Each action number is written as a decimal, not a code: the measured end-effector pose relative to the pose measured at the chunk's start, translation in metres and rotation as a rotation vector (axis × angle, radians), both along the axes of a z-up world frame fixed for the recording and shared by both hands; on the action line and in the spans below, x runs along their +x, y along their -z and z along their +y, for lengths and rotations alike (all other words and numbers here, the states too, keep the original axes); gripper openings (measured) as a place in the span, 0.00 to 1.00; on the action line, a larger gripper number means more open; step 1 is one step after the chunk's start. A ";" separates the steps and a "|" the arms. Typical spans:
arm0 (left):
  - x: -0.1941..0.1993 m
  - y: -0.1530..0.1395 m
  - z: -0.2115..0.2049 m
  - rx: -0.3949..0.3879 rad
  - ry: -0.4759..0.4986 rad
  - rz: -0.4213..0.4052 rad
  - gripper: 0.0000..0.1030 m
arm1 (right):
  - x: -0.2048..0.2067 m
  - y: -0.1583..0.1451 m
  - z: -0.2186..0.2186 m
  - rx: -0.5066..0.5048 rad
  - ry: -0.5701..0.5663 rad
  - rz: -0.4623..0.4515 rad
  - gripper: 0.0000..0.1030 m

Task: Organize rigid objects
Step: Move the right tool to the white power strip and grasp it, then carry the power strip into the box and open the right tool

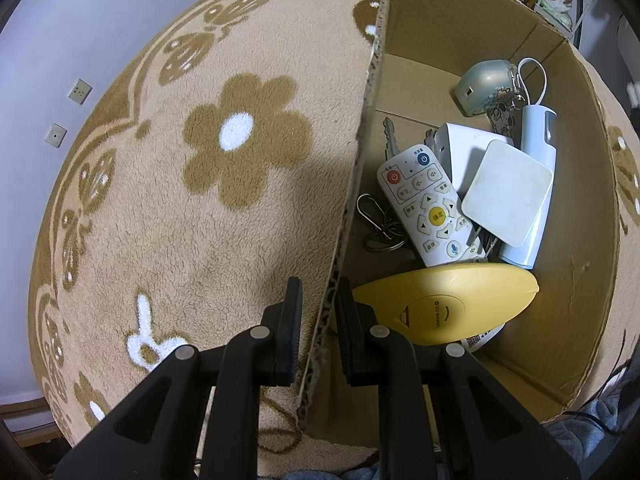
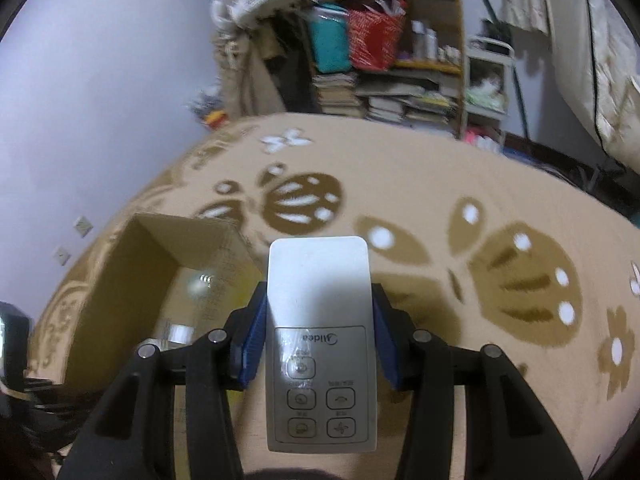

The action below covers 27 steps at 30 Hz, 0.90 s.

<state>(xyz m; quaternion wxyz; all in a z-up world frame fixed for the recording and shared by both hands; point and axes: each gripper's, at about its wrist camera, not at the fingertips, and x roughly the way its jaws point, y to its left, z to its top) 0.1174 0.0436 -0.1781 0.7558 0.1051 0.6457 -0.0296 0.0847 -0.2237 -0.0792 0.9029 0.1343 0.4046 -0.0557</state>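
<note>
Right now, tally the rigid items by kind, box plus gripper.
Remotes: 2, one in the box, one in the right gripper
White devices: 3
Yellow case: 1
Keys and clips: 2
Translucent pouch: 1
Total: 9

Dim warm indoor light. My left view sharp; soft shadow falls across blanket (image 1: 168, 184) beside cardboard box (image 1: 576, 240). My right view motion-blurred, bookshelf (image 2: 400, 60) smeared. Fisheye bends edges, corners black. Glare on white remote (image 2: 320, 280).
</note>
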 end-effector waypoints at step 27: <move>-0.002 -0.005 0.003 -0.021 -0.003 -0.013 0.16 | 0.025 0.005 0.117 0.044 -0.239 0.031 0.50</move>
